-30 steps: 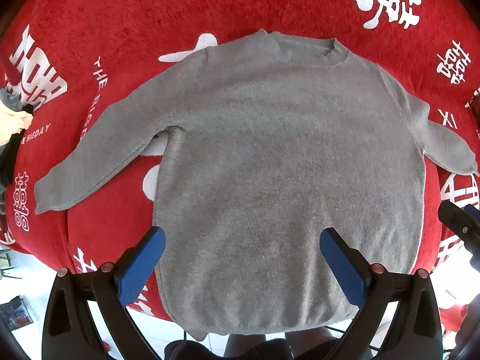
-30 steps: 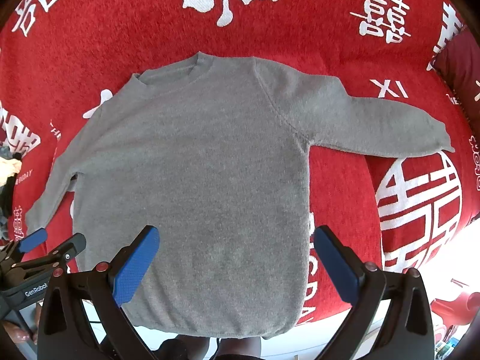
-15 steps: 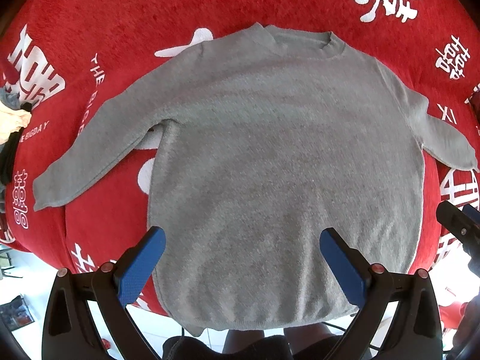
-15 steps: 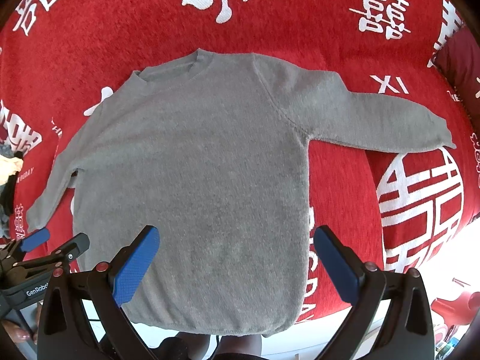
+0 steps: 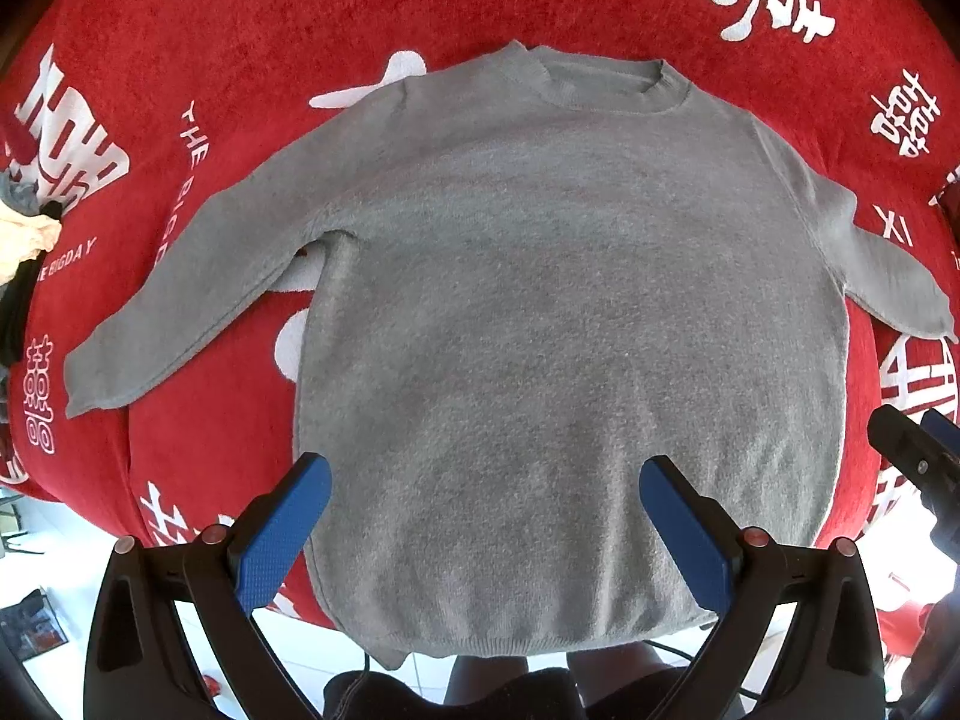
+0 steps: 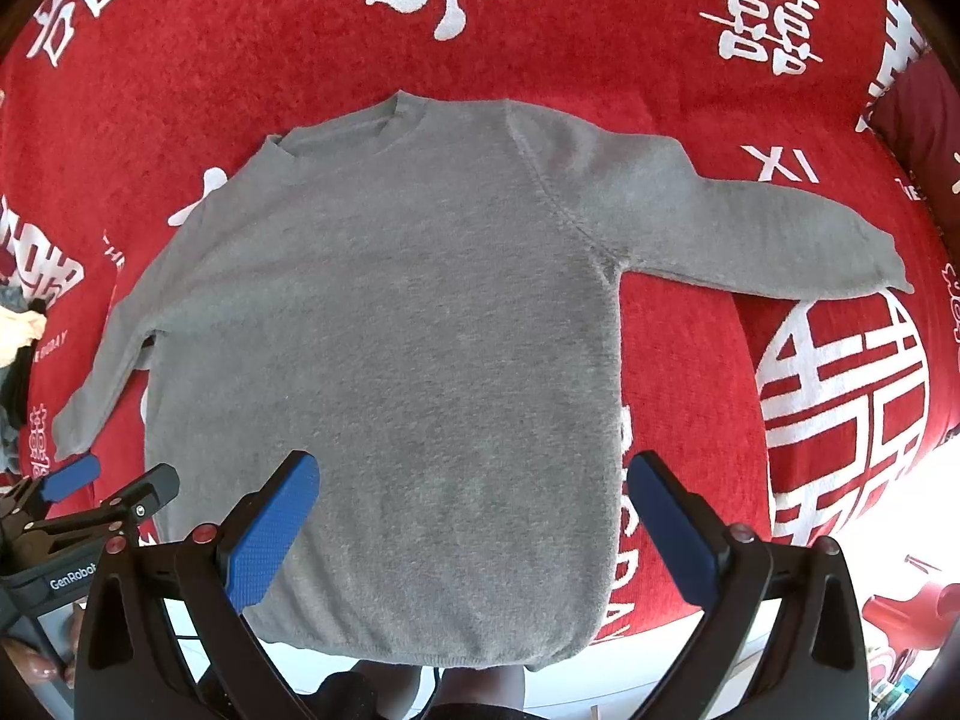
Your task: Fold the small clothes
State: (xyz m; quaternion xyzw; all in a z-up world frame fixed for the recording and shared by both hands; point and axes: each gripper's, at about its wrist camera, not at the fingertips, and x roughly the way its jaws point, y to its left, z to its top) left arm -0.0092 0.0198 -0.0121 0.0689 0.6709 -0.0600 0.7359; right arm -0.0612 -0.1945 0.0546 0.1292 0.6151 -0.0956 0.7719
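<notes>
Grey sweater (image 5: pixel 558 324) is lying flat and face up on the red blanket (image 5: pixel 252 30) with white characters, both sleeves sticking out to the sides, hem hanging at the near edge. Left gripper (image 5: pixel 485 516) and right gripper (image 6: pixel 474 510) are both hovering above the hem end, jaws spread wide, gripping nothing. Some bunched-up clothes (image 5: pixel 24 240) are sitting off to the left.

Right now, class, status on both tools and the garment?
Left tool open, right tool open, both empty. Grey knit sweater flat, unfolded, sleeves spread. Nothing obstructing.
</notes>
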